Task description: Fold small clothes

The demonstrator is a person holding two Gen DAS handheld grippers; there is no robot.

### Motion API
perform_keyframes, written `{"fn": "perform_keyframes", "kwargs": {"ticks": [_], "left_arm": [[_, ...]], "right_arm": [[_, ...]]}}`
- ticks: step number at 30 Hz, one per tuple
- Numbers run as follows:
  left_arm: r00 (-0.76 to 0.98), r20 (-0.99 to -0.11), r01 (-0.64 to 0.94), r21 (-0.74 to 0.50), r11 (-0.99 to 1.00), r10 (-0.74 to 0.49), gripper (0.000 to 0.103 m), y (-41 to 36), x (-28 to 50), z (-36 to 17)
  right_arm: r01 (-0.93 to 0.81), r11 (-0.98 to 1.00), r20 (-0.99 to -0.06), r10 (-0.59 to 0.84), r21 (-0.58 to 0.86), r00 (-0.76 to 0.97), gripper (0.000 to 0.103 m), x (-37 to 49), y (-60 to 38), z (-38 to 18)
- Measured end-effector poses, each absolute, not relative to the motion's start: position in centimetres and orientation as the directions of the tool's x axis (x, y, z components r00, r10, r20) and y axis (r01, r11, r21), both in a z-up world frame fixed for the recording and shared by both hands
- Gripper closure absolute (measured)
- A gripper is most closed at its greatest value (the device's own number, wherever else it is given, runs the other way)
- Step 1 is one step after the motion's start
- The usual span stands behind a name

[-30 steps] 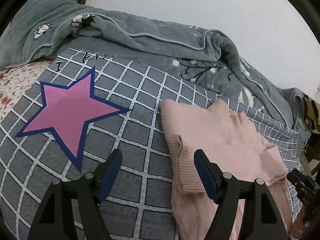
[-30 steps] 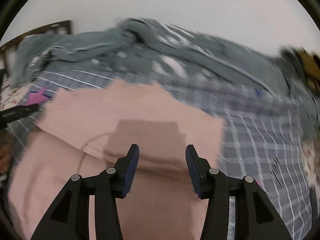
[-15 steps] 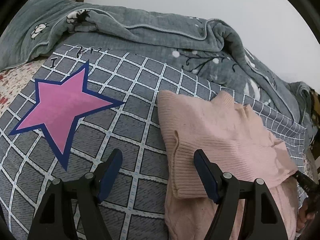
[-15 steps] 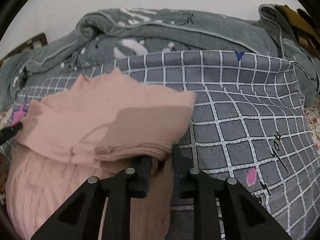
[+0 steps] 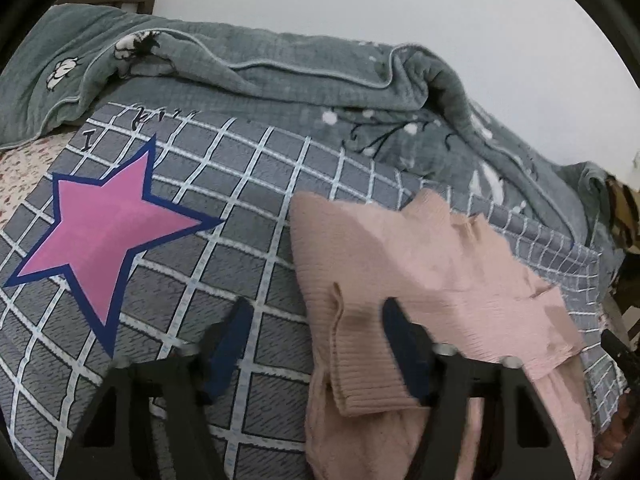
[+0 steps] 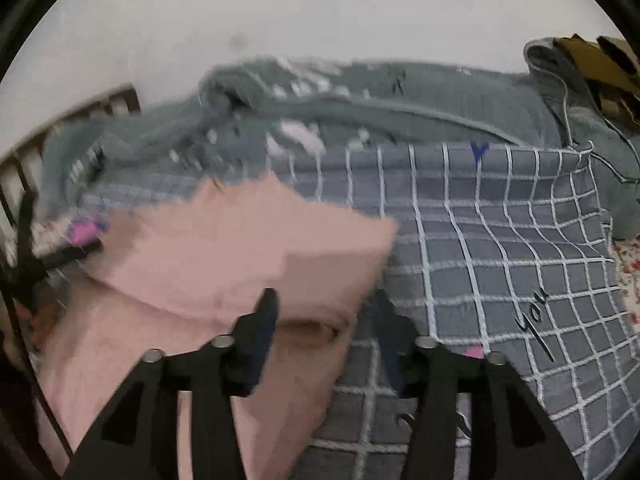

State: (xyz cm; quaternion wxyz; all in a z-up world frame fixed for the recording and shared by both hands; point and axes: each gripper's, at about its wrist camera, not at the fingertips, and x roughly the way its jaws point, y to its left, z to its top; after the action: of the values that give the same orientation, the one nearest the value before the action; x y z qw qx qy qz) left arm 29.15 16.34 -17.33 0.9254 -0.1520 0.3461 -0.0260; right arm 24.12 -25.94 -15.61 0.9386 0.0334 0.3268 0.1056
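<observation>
On the bed's checked cover | pink knit sweater half-folded | left hand-held gripper closing over its ribbed edge, not yet pinching; right hand-held gripper opening, corner released | I'd pinch hem squarely, fold evenly

Pink sweater on checked bedspread

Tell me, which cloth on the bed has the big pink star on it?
The grey checked cover has the pink star. The green-grey blanket behind it shows only small white prints, and the pink sweater is plain.
</observation>
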Motion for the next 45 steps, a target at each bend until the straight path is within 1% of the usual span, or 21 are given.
{"fn": "perform_keyframes", "kwargs": {"ticks": [1,3,5,7,9,11,14,18,21,25,27,29,31,34,37,38,39,40,41,42,45], "left_arm": [[0.759,-0.631,-0.052,-0.306,0.951,-0.162,0.058,16.3,29.2,-17.3],[0.754,-0.631,-0.040,-0.321,0.946,-0.182,0.072,16.2,29.4,-17.4],[0.751,-0.631,-0.025,-0.320,0.947,-0.193,0.079,16.0,29.5,-17.5],[0.763,-0.616,-0.007,-0.310,0.951,-0.196,0.081,15.6,29.2,-17.3],[0.772,-0.603,0.015,-0.300,0.954,-0.202,0.082,15.2,29.0,-17.0],[0.771,-0.606,0.025,-0.276,0.961,-0.195,0.082,14.7,29.1,-17.0],[0.761,-0.621,0.028,-0.259,0.965,-0.189,0.094,14.3,29.5,-17.2],[0.778,-0.599,0.024,-0.278,0.960,-0.193,0.097,14.7,29.5,-17.0],[0.816,-0.549,0.021,-0.286,0.958,-0.181,0.098,14.9,29.3,-16.2],[0.867,-0.471,0.030,-0.272,0.962,-0.161,0.098,14.5,29.0,-14.7],[0.876,-0.458,0.029,-0.264,0.964,-0.152,0.098,14.2,29.2,-14.3],[0.862,-0.486,0.016,-0.253,0.967,-0.141,0.098,14.1,29.9,-14.7],[0.836,-0.533,-0.009,-0.243,0.970,-0.126,0.098,14.1,30.5,-15.5],[0.772,-0.626,-0.051,-0.231,0.972,-0.108,0.097,14.3,31.6,-16.8],[0.757,-0.646,-0.052,-0.215,0.975,-0.102,0.095,14.2,31.4,-17.1],[0.755,-0.649,-0.050,-0.206,0.977,-0.098,0.091,14.1,31.1,-17.1],[0.751,-0.653,-0.045,-0.195,0.980,-0.096,0.082,13.9,30.8,-17.2],[0.749,-0.656,-0.043,-0.189,0.981,-0.093,0.077,13.7,30.7,-17.2],[0.748,-0.658,-0.043,-0.175,0.984,-0.084,0.068,13.5,30.2,-17.2],[0.750,-0.657,-0.044,-0.168,0.985,-0.079,0.061,13.4,29.9,-17.2],[0.750,-0.656,-0.045,-0.171,0.984,-0.080,0.060,13.5,29.1,-17.1]], "right_arm": [[-0.174,0.972,-0.600,0.234,0.157,0.765,0.051,24.4,-25.9,-15.6],[-0.148,0.971,-0.609,0.232,0.186,0.759,0.052,25.2,-25.7,-16.1],[-0.122,0.981,-0.644,0.193,0.153,0.741,0.052,26.1,-25.2,-17.2],[-0.071,0.993,-0.719,0.120,0.098,0.684,0.052,27.2,-24.8,-19.1],[-0.056,0.993,-0.746,0.115,0.103,0.655,0.052,27.8,-24.9,-20.1],[-0.056,0.991,-0.741,0.125,0.118,0.660,0.052,27.6,-25.1,-20.0],[-0.051,0.993,-0.739,0.116,0.109,0.664,0.052,27.3,-25.0,-20.2],[-0.053,0.992,-0.734,0.120,0.114,0.669,0.052,27.0,-25.1,-20.3],[-0.059,0.987,-0.718,0.151,0.152,0.680,0.052,27.0,-25.6,-20.1],[-0.037,0.979,-0.657,0.160,0.198,0.737,0.052,26.4,-26.7,-19.2],[-0.025,0.978,-0.636,0.154,0.206,0.756,0.052,26.0,-27.0,-18.9],[-0.011,0.981,-0.653,0.136,0.192,0.745,0.052,26.3,-26.9,-19.1],[0.013,0.988,-0.700,0.101,0.156,0.707,0.052,27.0,-26.6,-19.8],[0.030,0.993,-0.733,0.065,0.116,0.677,0.052,27.7,-26.1,-20.4],[0.039,0.995,-0.732,0.040,0.091,0.681,0.050,27.5,-25.9,-20.3],[0.044,0.995,-0.731,0.034,0.088,0.681,0.047,27.5,-25.9,-20.3],[0.047,0.995,-0.729,0.034,0.091,0.683,0.047,27.5,-26.0,-20.3],[0.048,0.994,-0.725,0.040,0.100,0.687,0.047,27.4,-26.1,-20.3],[0.048,0.992,-0.721,0.049,0.114,0.691,0.046,27.3,-26.3,-20.2],[0.051,0.991,-0.717,0.056,0.126,0.695,0.046,27.1,-26.6,-20.1],[0.066,0.986,-0.708,0.061,0.150,0.703,0.046,26.8,-26.8,-20.0]]}}
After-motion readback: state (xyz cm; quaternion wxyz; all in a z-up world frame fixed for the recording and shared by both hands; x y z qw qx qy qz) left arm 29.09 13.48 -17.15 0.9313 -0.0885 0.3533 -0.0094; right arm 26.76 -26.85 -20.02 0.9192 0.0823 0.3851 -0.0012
